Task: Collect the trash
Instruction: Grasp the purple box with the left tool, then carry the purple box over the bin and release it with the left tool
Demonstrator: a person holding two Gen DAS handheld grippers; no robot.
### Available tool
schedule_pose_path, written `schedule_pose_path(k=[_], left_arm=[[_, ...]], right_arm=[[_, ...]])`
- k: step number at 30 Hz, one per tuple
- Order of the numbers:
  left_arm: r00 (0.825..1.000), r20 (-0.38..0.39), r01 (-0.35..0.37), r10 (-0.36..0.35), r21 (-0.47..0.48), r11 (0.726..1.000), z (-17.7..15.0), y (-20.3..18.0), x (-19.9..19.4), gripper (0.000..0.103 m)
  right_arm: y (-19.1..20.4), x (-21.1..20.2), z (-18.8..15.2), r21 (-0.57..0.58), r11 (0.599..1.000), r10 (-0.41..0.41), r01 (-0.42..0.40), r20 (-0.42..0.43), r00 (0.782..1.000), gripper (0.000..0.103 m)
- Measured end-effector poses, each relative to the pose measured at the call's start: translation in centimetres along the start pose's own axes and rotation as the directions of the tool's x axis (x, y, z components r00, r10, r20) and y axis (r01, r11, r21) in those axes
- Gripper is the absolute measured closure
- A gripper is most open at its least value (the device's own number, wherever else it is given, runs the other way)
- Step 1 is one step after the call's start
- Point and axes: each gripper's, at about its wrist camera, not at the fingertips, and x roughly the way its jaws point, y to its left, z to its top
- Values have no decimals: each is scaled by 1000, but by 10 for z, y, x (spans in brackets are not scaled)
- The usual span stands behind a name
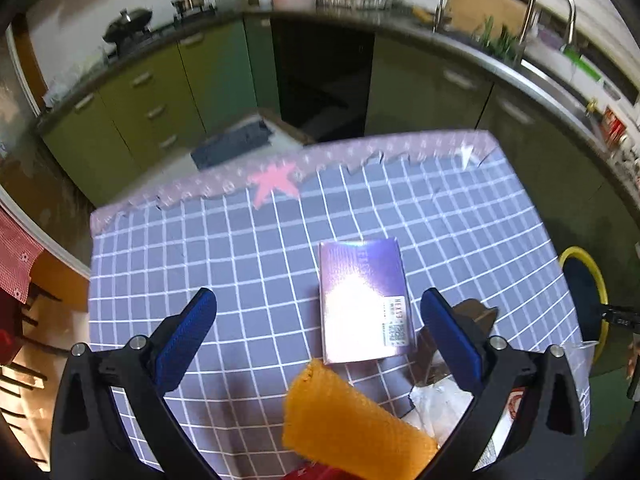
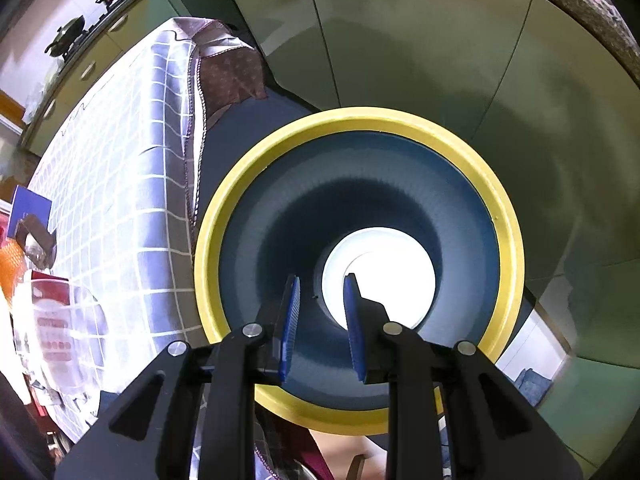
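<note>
The left claw (image 1: 319, 312) hangs over a table with a blue cloth marked in white squares (image 1: 200, 248). Its two blue pads (image 1: 188, 336) stand far apart, wide open, and nothing is held between them. Just ahead of the claw, between its two fingers and nearer the right one, lies a shiny purple cardboard box (image 1: 362, 300), flat on the cloth. Closer in, low between the fingers, lies a piece of orange bumpy foam wrap (image 1: 352, 420). Beside the right finger is a dark brown wrapper (image 1: 478, 316), and below that some crumpled white plastic (image 1: 444, 404). Far off to the right of this claw, past the table edge, part of the round blue trash bin with a yellow rim (image 1: 600, 280) shows.

The right claw (image 2: 320, 292) points down into that same bin (image 2: 360, 120). Its blue pads (image 2: 292, 320) are only a little way apart, and nothing is between them. Right below the claw, at the bottom of the bin, is something bright white and round (image 2: 384, 272); it is too glary to tell what it is. To the left of this claw the checked cloth (image 2: 120, 184) hangs over the table edge, with more trash lying at the far left.
</note>
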Motion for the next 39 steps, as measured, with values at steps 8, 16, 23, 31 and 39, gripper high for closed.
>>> schedule_pose_path(k=[8,16,23,31,39], left_arm=[[988,-130,80,-85,-45,996,-2,0,36,6],[980,-184,79,-77,0,997,-3,-13,48,50],[988,-138,69,-64,31,997,2,-16,34,52],[992,-21,129,-127,116,985,16,-48,-34,52],[923,-105,380,-369,380,843,-2,-206,-70,52]], right_arm=[[4,8,12,-5,1000,-4,4,-10,1000,80],[11,12,17,-16,1000,-1,1,-8,1000,72],[14,1,14,-31,999,-10,11,22,1000,72],[3,-45,-2,-17,1000,13,-11,107,994,72],[-42,-109,-40,37,998,-53,46,218,974,71]])
